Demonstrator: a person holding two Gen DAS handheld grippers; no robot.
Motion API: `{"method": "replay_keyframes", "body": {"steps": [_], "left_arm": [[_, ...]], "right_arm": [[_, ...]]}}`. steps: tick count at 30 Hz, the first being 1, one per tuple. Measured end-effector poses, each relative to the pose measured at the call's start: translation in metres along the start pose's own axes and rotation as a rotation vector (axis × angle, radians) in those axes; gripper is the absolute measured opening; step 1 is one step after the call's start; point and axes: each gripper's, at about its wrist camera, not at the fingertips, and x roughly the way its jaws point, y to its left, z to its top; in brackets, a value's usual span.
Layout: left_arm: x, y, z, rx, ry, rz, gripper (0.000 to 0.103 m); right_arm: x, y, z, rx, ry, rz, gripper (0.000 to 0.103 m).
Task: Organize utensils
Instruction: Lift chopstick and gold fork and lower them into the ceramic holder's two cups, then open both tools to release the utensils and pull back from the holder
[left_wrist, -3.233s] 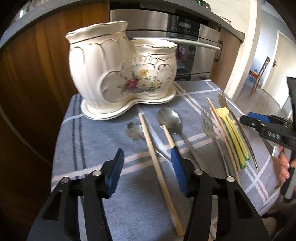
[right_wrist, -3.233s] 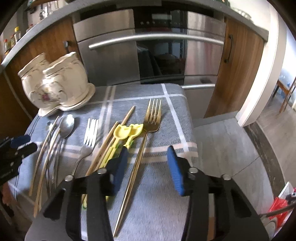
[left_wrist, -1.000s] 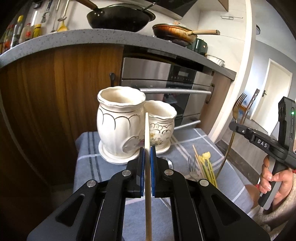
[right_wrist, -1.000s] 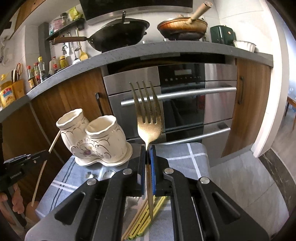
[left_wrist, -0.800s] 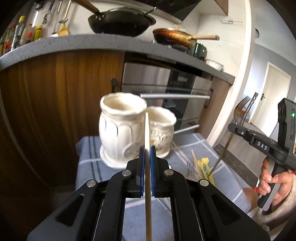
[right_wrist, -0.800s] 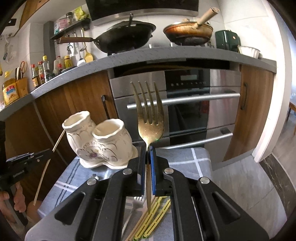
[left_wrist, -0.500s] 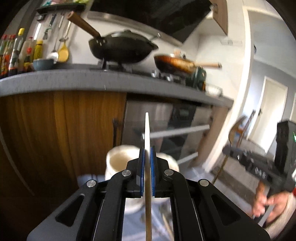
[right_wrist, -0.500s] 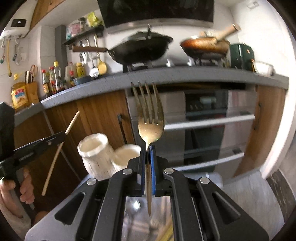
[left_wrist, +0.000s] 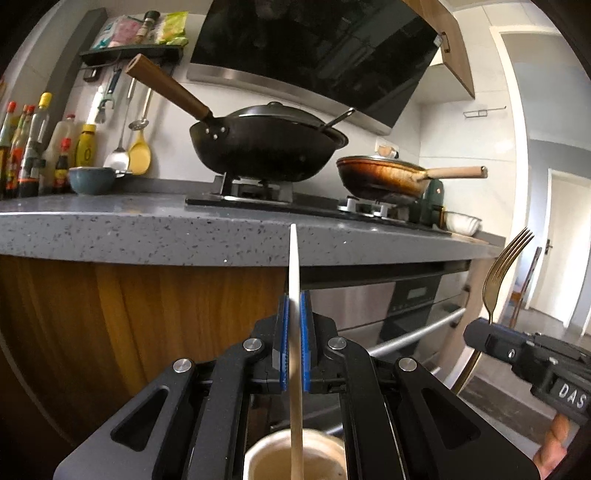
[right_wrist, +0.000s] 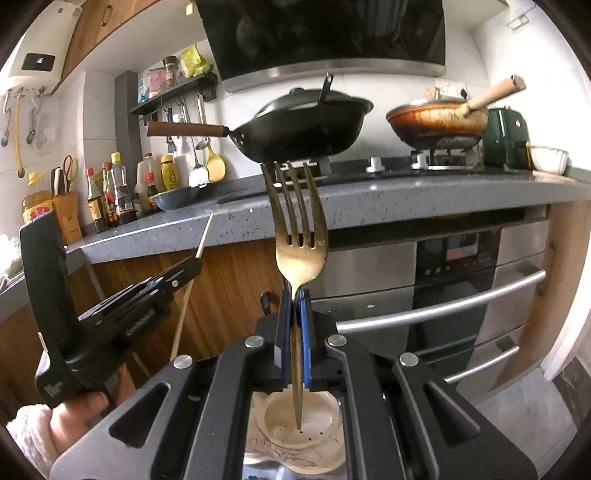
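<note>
My left gripper (left_wrist: 293, 306) is shut on a wooden chopstick (left_wrist: 294, 273) that stands upright, its lower end hanging over the mouth of the cream ceramic utensil holder (left_wrist: 269, 458) below. My right gripper (right_wrist: 294, 306) is shut on the neck of a gold fork (right_wrist: 297, 221), tines up, with the handle tip hanging above the holder's smaller cup (right_wrist: 317, 421), which has drain holes in its floor. In the left wrist view the right gripper (left_wrist: 476, 334) with the fork (left_wrist: 504, 266) shows at the right. In the right wrist view the left gripper (right_wrist: 197, 264) with the chopstick (right_wrist: 184, 302) shows at the left.
A grey stone counter edge (left_wrist: 147, 232) runs across ahead, with a black wok (left_wrist: 266, 144), a brown frying pan (left_wrist: 384, 177) and bottles (left_wrist: 22, 147) on it. Below are wooden cabinet fronts (left_wrist: 129, 314) and a steel oven (right_wrist: 461, 277). A hand (right_wrist: 70, 417) holds the left gripper's grip.
Both grippers have risen and tilted up with their utensils held. The holder has slid from mid-frame to the bottom edge, now right under the chopstick and the fork handle.
</note>
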Motion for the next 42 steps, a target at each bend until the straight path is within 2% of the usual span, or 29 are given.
{"method": "replay_keyframes", "body": {"steps": [4,9,17,26,36,39,40,41,42], "left_arm": [[0.008,0.0,-0.01,0.008,-0.003,0.019,0.006],[0.013,0.006,-0.029,0.023,0.056,0.015,0.006],[-0.003,0.011,-0.055,0.076,0.154,-0.014,0.006],[-0.009,0.006,-0.064,0.115,0.207,-0.017,0.006],[-0.005,0.004,-0.063,0.121,0.224,-0.009,0.007],[-0.006,0.0,-0.062,0.129,0.227,-0.008,0.018],[-0.008,-0.001,-0.062,0.134,0.221,-0.004,0.022],[-0.01,-0.002,-0.062,0.141,0.216,0.0,0.022],[-0.01,-0.003,-0.062,0.143,0.215,0.0,0.022]], "right_arm": [[0.015,-0.003,-0.012,0.011,0.031,0.0,0.005],[0.032,-0.005,-0.03,-0.009,0.101,0.005,0.005],[0.05,-0.014,-0.055,0.014,0.19,0.01,0.005],[0.057,-0.024,-0.057,0.052,0.21,0.0,0.005],[0.059,-0.028,-0.056,0.064,0.221,-0.005,0.006],[0.06,-0.03,-0.053,0.071,0.225,-0.01,0.01],[0.059,-0.032,-0.052,0.081,0.222,-0.005,0.017],[0.058,-0.033,-0.052,0.087,0.219,-0.002,0.022],[0.057,-0.034,-0.051,0.088,0.218,-0.002,0.022]]}}
